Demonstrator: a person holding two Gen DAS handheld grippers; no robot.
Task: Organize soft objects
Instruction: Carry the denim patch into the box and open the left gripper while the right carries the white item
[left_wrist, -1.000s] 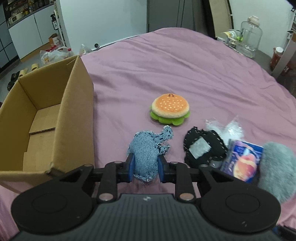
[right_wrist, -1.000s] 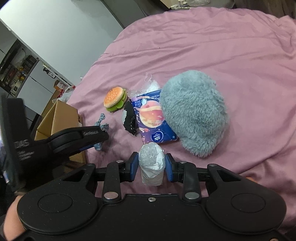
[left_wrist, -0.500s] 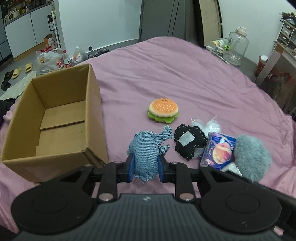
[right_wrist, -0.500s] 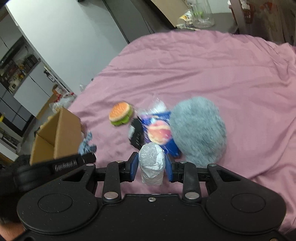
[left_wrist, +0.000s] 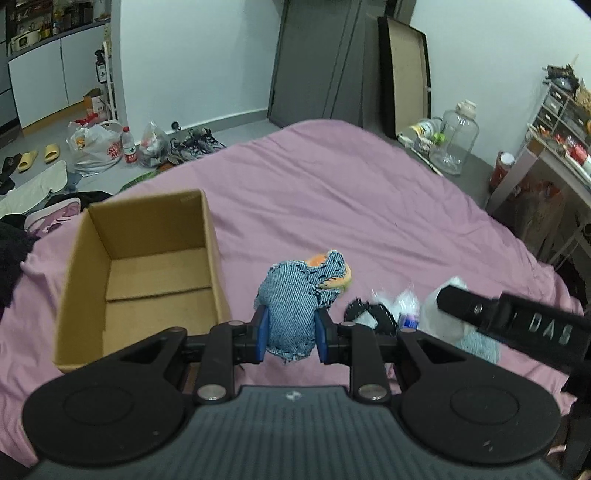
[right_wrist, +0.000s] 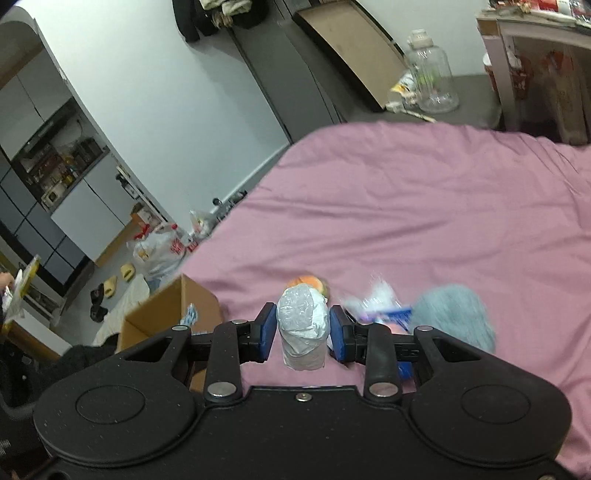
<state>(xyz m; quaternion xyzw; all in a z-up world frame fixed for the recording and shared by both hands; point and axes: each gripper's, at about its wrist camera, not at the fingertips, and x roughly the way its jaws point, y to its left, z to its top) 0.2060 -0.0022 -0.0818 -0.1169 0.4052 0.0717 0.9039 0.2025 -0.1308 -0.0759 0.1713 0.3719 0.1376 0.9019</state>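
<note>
My left gripper (left_wrist: 290, 332) is shut on a frayed blue denim toy (left_wrist: 295, 306), held above the pink bed just right of the open cardboard box (left_wrist: 147, 266). The burger plush (left_wrist: 338, 278) peeks out behind the denim. A black patch toy (left_wrist: 371, 315) lies to the right. My right gripper (right_wrist: 303, 332) is shut on a white wrapped bundle (right_wrist: 303, 328), lifted over the bed; its arm crosses the left wrist view (left_wrist: 517, 325). A grey furry plush (right_wrist: 454, 314) and a blue packet (right_wrist: 391, 314) lie below right. The box (right_wrist: 166, 317) appears at lower left.
The pink bedspread (left_wrist: 332, 206) stretches far behind the objects. Bags, bottles and shoes litter the floor (left_wrist: 110, 147) beyond the bed's left edge. A clear plastic jug (left_wrist: 454, 140) and a cluttered shelf stand at the back right.
Both grippers have risen and pulled back with their loads, so the bed objects look smaller and lower. The right gripper's arm now crosses the left wrist view.
</note>
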